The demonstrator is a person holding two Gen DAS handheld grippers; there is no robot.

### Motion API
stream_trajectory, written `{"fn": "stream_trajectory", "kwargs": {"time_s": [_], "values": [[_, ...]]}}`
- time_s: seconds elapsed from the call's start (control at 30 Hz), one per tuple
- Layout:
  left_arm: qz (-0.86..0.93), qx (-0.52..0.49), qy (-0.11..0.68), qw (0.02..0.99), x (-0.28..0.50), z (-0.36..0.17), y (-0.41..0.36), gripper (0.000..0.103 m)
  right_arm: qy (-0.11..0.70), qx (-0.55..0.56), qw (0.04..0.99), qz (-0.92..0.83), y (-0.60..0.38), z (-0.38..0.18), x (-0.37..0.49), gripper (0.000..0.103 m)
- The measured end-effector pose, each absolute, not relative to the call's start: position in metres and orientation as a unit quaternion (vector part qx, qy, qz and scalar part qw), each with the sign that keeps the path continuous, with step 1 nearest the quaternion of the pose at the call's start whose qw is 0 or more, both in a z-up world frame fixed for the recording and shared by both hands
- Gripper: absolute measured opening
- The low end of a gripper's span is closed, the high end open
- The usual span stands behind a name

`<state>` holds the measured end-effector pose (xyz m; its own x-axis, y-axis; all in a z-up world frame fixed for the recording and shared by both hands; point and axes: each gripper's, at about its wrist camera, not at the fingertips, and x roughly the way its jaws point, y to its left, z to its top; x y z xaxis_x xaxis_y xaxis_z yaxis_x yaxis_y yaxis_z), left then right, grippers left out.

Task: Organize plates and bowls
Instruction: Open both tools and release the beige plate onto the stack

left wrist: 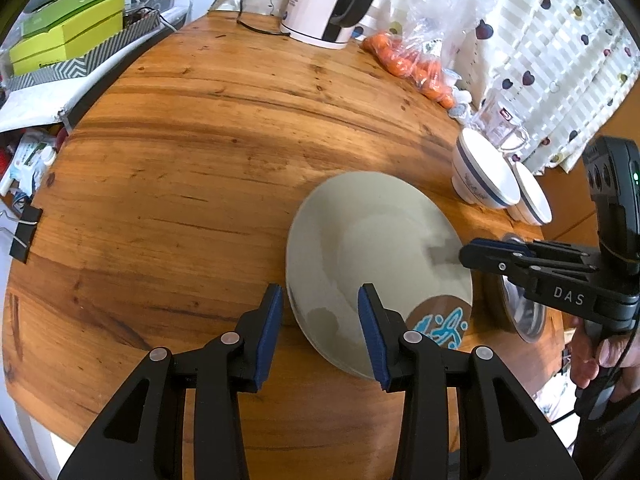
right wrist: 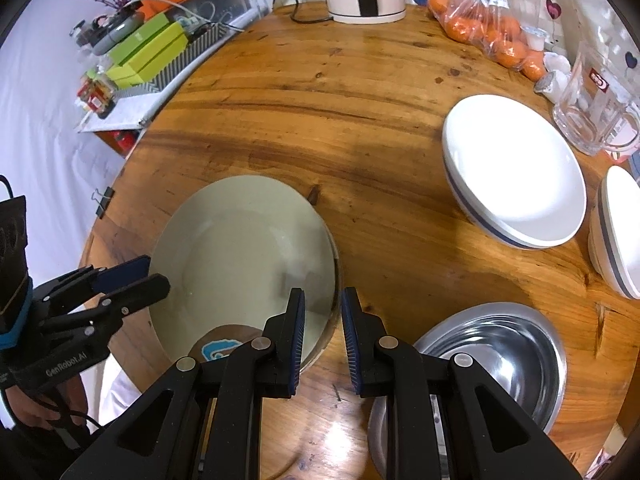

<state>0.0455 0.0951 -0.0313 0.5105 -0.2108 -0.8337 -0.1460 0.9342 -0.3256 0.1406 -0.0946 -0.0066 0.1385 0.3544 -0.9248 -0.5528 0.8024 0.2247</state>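
A pale plate (right wrist: 244, 264) lies on the round wooden table (right wrist: 320, 100), partly covering a brown plate with a blue design (left wrist: 438, 322), most of it hidden. The left gripper (left wrist: 320, 334) stands open astride the pale plate's near rim; the right gripper (right wrist: 322, 338), narrowly parted, straddles its right edge, contact unclear. Two white bowls (right wrist: 516, 172) and a steel bowl (right wrist: 500, 360) sit right, partly cropped.

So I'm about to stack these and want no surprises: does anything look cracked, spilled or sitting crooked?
No cracks or spills show. The pale grey-green ceramic plate lies partly over a brown dish with blue lettering, so it may sit unevenly.
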Motion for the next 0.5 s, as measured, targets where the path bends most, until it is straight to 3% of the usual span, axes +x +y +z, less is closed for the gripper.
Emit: {"fn": "stream_trajectory", "kwargs": {"time_s": [0.27,0.5], "values": [[-0.016,-0.179,0.497,0.849,0.051,-0.035,0.095,0.04,0.583,-0.076,0.75,0.303,-0.097,-0.01,0.141,0.018],[-0.021,-0.162,0.5,0.85,0.051,-0.034,0.086,0.04,0.58,-0.08,0.75,0.308,-0.096,-0.01,0.139,0.011]]}}
